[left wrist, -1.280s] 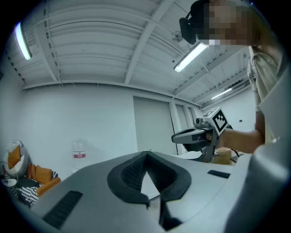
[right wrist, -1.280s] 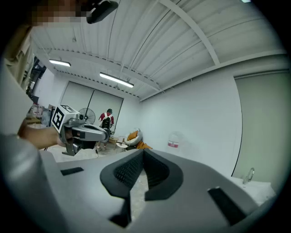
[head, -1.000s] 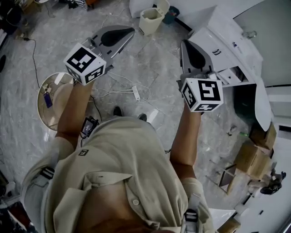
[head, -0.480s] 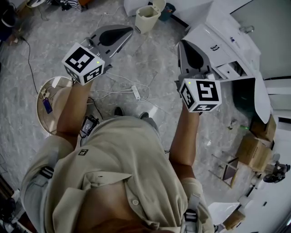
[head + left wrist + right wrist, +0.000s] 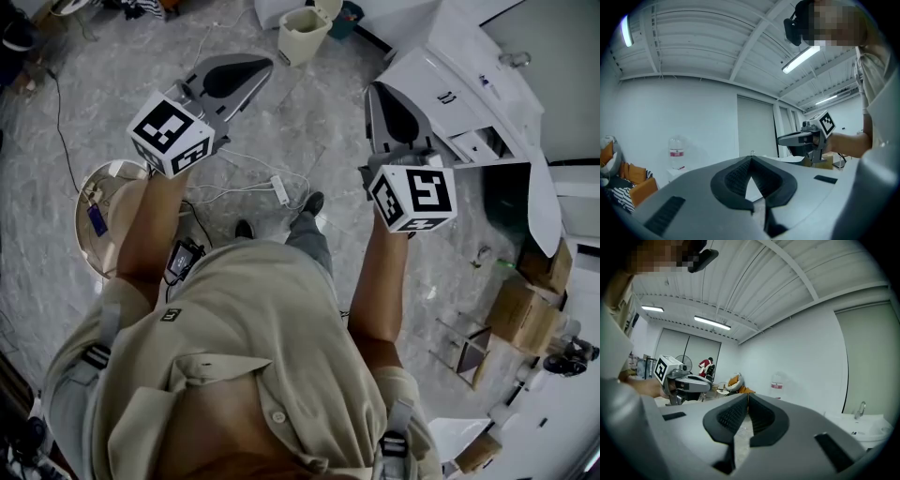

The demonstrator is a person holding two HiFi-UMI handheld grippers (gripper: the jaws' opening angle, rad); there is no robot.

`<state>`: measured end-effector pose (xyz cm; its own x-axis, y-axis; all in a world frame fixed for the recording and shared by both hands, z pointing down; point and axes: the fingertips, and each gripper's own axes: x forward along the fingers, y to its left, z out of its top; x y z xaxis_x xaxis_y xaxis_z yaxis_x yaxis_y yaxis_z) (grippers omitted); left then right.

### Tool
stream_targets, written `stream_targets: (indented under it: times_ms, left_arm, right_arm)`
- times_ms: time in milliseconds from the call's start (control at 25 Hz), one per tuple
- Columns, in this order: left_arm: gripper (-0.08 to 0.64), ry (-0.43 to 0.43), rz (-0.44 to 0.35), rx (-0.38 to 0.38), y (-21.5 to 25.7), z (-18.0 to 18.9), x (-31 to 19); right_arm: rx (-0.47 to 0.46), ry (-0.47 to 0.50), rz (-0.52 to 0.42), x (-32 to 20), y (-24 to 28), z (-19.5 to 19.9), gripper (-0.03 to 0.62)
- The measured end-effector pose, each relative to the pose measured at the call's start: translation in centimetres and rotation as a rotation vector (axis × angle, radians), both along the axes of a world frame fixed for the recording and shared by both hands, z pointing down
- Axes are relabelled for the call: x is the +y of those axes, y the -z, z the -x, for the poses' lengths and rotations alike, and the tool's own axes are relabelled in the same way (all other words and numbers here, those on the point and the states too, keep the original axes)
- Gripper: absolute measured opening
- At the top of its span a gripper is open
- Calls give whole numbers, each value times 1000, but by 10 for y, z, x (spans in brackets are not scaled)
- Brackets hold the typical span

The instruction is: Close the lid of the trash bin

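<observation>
**Approach under way: both jaws closed, the bin's lid not yet reached**

The step in hand reads as the approach. The person stands on the grey marble floor [image 5: 319, 122], with a white sink cabinet [image 5: 469, 84] to the right, and nothing belonging to the task is being touched.

The trash bin [image 5: 302, 39], cream-coloured, stands on that floor at the far edge of the head view. It is ahead of the person and well apart from both grippers. Its mouth appears open, and a pale flap behind it may be the raised lid. It is too small to tell how the lid hinges.

The left gripper [image 5: 267, 64] is held out level and points roughly toward the bin. The right gripper [image 5: 375, 89] is held level alongside, nearer the cabinet, with the bin ahead of it and off to its left. The bin therefore lies beyond the two sets of jaws and between their lines, closer to the left one.

In the left gripper view, the left gripper [image 5: 751, 160] has its jaws pressed together at the tips with nothing between them. The right gripper view shows the right gripper [image 5: 747, 398] in the same state, closed and empty. Both views look out at walls and ceiling, and the bin appears in neither.

The next move probably calls for stepping closer and bringing a gripper down to the bin's height. A closed tip could then be set against the lid's free edge to push it shut. Closed jaws suit a push, and they would need to open only if the lid has to be pinched. A light bin might slide or tip under a hard shove.
</observation>
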<state>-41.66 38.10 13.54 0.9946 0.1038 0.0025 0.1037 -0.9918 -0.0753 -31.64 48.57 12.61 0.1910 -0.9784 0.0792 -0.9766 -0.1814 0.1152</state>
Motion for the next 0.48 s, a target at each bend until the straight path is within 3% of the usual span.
stream_targets:
  times_ms: [200,480]
  left_arm:
    - [14,51,-3,-25,-6,-39,-10]
    - [14,126,-4,-51,-11,-123,-25]
  right_arm:
    - [-21,41,-10,-17,-11,-47,25]
    - [-45,120,-17,-42,-17,-142,25]
